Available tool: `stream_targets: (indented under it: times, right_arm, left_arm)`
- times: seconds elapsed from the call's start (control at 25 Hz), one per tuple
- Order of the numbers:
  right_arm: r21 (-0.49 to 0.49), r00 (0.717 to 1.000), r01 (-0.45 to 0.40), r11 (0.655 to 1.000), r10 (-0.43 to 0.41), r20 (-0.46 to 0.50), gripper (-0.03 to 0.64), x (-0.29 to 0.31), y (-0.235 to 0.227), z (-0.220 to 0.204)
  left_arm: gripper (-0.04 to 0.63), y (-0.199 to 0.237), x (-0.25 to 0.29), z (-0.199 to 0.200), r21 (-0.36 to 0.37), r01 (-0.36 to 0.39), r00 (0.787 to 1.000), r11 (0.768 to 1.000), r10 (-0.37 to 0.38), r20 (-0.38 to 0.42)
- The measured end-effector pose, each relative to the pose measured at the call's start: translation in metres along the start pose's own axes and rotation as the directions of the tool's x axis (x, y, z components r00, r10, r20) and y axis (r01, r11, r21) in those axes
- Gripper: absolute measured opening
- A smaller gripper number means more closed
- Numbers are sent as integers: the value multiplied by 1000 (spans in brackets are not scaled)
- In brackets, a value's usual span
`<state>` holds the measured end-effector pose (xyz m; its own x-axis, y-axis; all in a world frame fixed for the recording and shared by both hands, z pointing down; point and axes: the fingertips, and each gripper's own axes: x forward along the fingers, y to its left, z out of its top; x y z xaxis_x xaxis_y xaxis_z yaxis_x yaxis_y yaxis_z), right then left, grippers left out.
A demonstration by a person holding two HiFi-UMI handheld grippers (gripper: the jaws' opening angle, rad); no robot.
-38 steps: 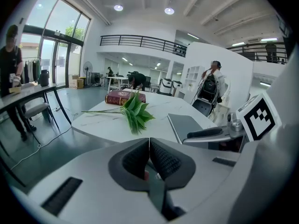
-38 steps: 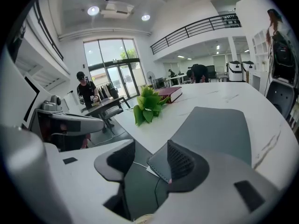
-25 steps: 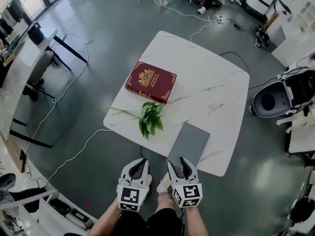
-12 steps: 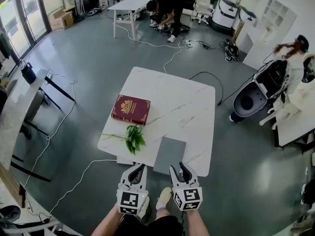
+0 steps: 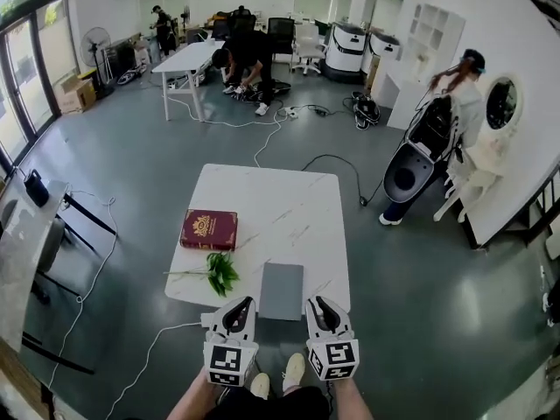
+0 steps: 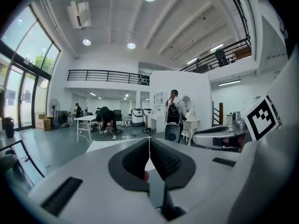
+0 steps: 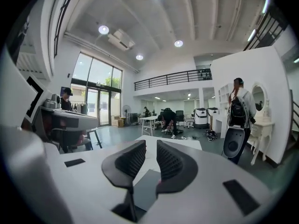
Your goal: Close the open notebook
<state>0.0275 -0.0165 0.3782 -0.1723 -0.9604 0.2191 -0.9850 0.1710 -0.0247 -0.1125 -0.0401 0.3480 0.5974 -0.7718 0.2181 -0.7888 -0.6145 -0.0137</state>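
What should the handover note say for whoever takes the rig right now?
Left hand-held gripper: jaws shut, empty. Right hand-held gripper: jaws narrowly apart, just been closing, nothing between them. Both held short of the white marble table, touching nothing.
Flat grey rectangular notebook lies closed at the table's near edge; red hardcover book and green leafy sprig beyond it on the left.
Done: notebook looks closed. Remaining: nothing visible, just confirm.

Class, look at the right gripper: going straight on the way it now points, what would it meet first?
Probably the white table, beyond the grey notebook, which lies lower and nearer; depth is unclear. The right gripper, its jaws just closing with nothing between them, aims over the notebook.
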Motion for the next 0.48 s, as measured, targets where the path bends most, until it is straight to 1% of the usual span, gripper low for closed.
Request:
stream_targets:
  times: [0.24, 0.48]
  right_arm:
    - [3, 996, 70, 998, -70, 56, 61, -35, 3, 11]
    - [6, 988, 128, 992, -128, 88, 18, -71, 2, 14]
  left_arm:
    - [25, -12, -23, 15, 45, 38, 999, 998, -40, 35]
    - [25, -26, -47, 22, 68, 61, 996, 996, -65, 56]
